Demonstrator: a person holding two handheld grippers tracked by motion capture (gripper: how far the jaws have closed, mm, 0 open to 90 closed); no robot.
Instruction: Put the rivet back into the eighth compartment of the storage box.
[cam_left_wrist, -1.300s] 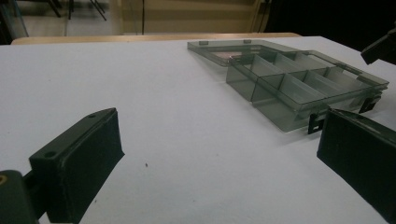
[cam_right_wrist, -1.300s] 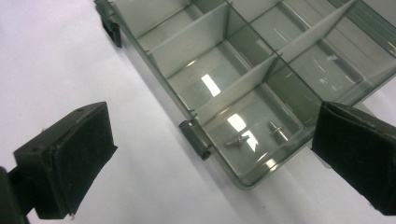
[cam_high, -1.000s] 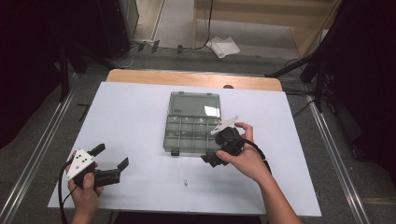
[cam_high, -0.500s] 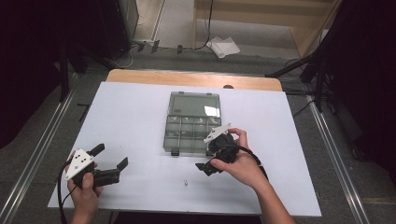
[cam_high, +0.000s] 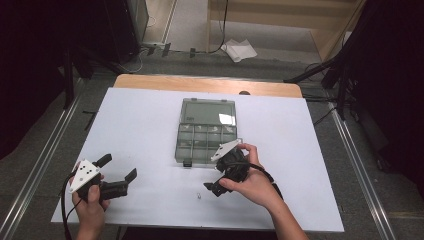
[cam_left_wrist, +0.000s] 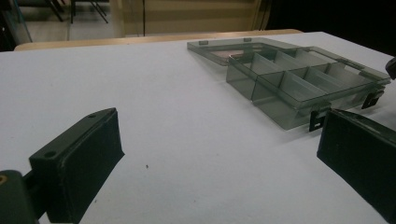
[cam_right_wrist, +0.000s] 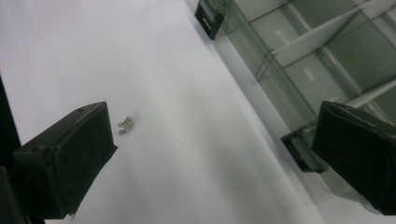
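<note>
A clear smoky compartment box (cam_high: 205, 135) lies open mid-table, its lid flat behind it. A tiny metal screw (cam_high: 200, 195) rests on the white sheet in front of the box. My right gripper (cam_high: 216, 181) is held just right of the screw, pointing down and left, open. In the right gripper view the screw (cam_right_wrist: 125, 124) lies beside the left jaw, inside the open right gripper (cam_right_wrist: 215, 126), with the box (cam_right_wrist: 327, 60) to the right. My left gripper (cam_high: 117, 168) hovers open at the near left corner. The left gripper (cam_left_wrist: 219, 149) looks across bare sheet at the box (cam_left_wrist: 299, 79).
The white sheet covers the wooden table (cam_high: 200, 82) almost to its edges. Metal rails (cam_high: 40, 165) run along both sides on the floor. A crumpled white paper (cam_high: 239, 50) lies on the floor beyond the table. The box compartments look empty.
My right gripper has moved from the box's front right corner toward the near edge and to the left, down to the screw. The left gripper has stayed put.
</note>
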